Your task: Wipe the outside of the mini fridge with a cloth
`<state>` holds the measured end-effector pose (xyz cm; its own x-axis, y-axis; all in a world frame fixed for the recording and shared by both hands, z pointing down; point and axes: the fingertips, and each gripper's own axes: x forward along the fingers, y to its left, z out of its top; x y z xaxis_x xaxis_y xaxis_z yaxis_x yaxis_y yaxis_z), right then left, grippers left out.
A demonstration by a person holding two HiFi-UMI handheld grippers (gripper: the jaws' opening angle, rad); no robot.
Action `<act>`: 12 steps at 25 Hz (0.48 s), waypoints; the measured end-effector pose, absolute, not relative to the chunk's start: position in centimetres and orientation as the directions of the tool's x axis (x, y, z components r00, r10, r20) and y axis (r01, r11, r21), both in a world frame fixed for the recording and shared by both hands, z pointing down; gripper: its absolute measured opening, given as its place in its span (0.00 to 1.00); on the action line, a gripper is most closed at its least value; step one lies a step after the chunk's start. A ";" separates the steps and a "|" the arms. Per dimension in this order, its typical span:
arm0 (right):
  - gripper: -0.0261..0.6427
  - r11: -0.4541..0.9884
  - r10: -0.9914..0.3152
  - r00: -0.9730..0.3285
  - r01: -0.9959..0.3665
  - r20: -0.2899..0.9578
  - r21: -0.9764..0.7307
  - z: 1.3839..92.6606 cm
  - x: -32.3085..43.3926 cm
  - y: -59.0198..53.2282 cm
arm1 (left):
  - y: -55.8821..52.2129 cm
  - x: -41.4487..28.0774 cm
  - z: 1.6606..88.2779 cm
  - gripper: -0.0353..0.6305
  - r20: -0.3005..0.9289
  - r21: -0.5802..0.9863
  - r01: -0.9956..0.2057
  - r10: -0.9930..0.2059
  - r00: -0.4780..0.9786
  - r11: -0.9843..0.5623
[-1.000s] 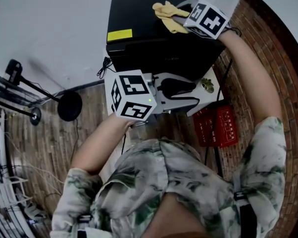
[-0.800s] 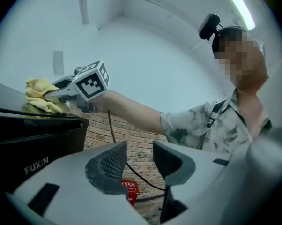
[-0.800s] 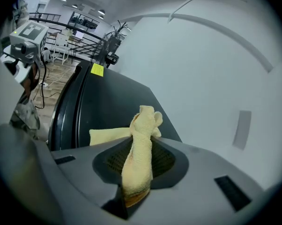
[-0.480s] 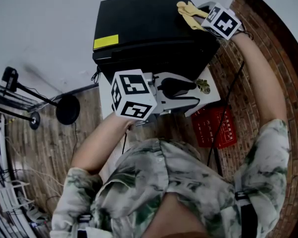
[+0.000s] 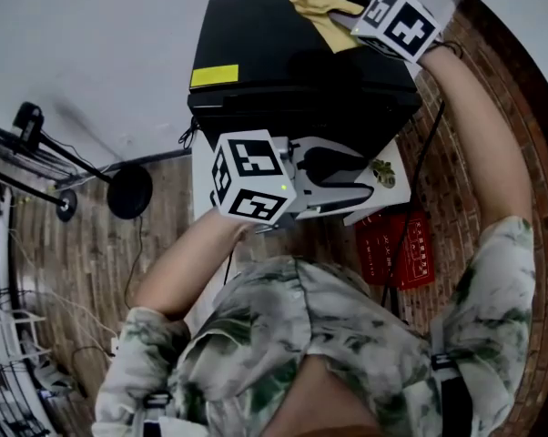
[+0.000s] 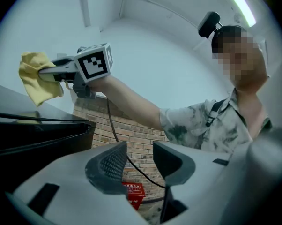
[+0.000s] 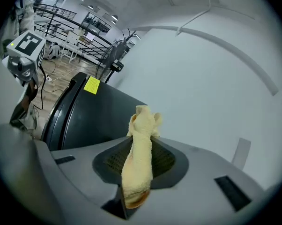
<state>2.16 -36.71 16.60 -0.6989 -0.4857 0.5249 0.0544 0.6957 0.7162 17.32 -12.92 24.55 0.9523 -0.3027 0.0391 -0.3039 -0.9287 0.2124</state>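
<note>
1. The black mini fridge (image 5: 292,62) stands on a low white stand (image 5: 394,189) against a white wall. The floor around it is brick-patterned.
2. A yellow sticker (image 5: 214,75) sits on the near left part of the fridge's top.
3. The yellow cloth (image 5: 321,7) lies over the far right part of the fridge's top, bunched and folded.
4. The right gripper (image 5: 345,18) reaches in from the right with the person's arm stretched out, and its claw is clamped on the cloth.
5. In the right gripper view, the cloth (image 7: 140,168) runs as a narrow roll between the closed jaws of the right gripper (image 7: 142,142) and sticks out past their tips. The fridge (image 7: 85,116) and its sticker (image 7: 91,85) lie beyond to the left.
6. From the left gripper view, the cloth (image 6: 35,76) hangs down from the right gripper (image 6: 51,71), and its lower end reaches the fridge's top (image 6: 33,130). Whether it presses there I cannot tell.
7. The left gripper (image 5: 351,182) is held in front of the fridge's near face, above the white stand.
8. Its claw (image 6: 138,161) stands narrowly apart and holds nothing, and only brick and a red crate (image 6: 131,193) show through the gap.
9. That red crate (image 5: 403,248) sits on the floor, just right of the stand.
10. A black round-based stand (image 5: 128,191) rests on the floor, well to the left of the fridge.
</note>
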 end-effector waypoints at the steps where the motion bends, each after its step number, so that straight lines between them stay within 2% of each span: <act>1: 0.19 0.691 -0.471 -0.710 0.070 0.523 0.719 16.3 0.7 -36.2 | -12.9 17.1 24.5 0.30 0.040 0.211 -0.313 -0.312 0.949 -0.926; 12: 0.19 0.629 -0.331 -0.767 0.254 0.549 0.734 16.7 -15.6 -30.0 | -11.9 12.2 23.9 0.30 0.051 0.210 -0.423 -0.422 0.905 -0.881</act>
